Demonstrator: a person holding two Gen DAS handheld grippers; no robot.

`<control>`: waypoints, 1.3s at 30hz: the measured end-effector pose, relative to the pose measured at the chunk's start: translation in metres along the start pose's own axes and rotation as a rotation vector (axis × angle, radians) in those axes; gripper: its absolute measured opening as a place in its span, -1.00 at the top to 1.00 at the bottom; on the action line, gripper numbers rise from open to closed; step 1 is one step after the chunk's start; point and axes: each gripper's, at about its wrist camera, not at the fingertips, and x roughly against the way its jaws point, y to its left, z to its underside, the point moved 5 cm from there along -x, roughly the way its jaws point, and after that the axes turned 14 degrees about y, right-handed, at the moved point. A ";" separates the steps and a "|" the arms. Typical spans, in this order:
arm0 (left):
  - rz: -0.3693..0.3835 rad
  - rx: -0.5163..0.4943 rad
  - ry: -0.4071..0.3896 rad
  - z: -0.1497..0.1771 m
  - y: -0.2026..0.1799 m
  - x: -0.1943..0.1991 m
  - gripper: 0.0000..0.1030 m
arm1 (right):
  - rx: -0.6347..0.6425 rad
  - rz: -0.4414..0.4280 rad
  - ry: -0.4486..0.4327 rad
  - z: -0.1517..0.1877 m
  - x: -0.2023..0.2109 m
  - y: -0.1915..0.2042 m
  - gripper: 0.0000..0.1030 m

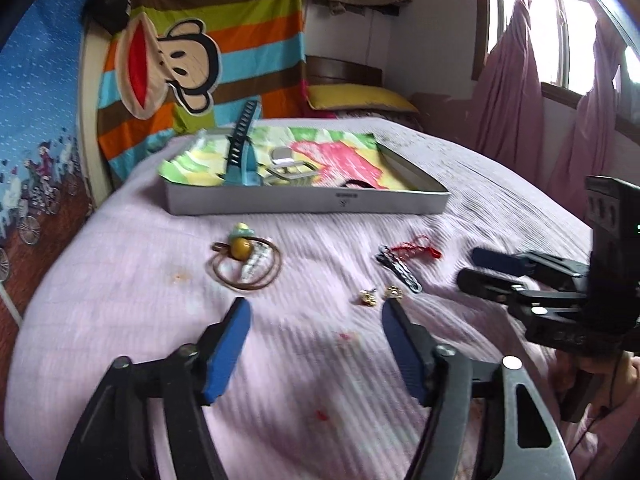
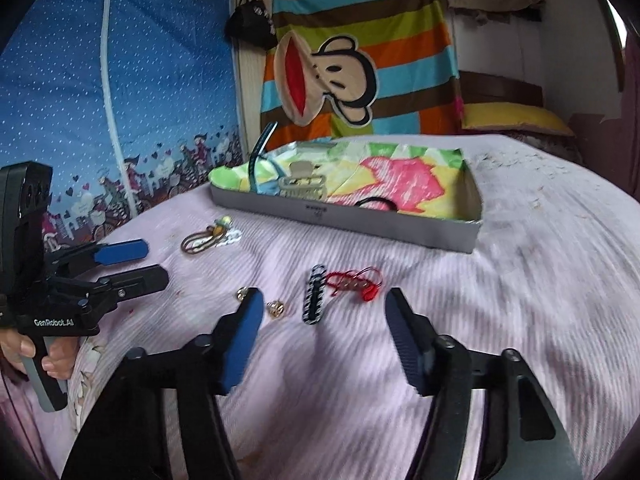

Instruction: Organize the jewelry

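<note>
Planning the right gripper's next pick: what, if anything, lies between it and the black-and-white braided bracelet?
Nothing visible: the right gripper is open, with only bare bedspread before the braided bracelet.

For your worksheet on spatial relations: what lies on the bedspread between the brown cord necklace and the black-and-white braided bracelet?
Two small gold earrings, seen in both wrist views, between necklace and bracelet.

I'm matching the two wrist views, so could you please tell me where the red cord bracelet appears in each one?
Left wrist view: the red cord bracelet lies right of centre on the bedspread, just beyond the black-and-white braided band.
Right wrist view: it lies near the centre, right of the same band.
Shared landmark: the grey tray sits behind it in both.
</note>
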 end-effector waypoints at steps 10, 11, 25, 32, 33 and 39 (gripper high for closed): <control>0.079 -0.035 0.125 -0.006 -0.018 -0.033 0.38 | 0.055 -0.097 0.146 0.001 -0.038 0.014 0.59; 0.085 -0.038 0.139 -0.007 -0.019 -0.036 0.39 | 0.059 -0.106 0.155 0.001 -0.040 0.015 0.60; 0.182 0.016 0.229 -0.015 -0.013 -0.060 0.57 | 0.083 -0.161 0.232 -0.002 -0.061 0.020 0.75; 0.207 0.027 0.252 -0.018 -0.015 -0.069 0.60 | 0.084 -0.179 0.262 -0.003 -0.068 0.020 0.75; 0.207 0.033 0.255 -0.019 -0.014 -0.069 0.63 | 0.086 -0.179 0.263 -0.003 -0.069 0.021 0.75; 0.215 0.065 0.274 -0.021 -0.009 -0.077 0.78 | 0.102 -0.176 0.278 -0.005 -0.074 0.024 0.75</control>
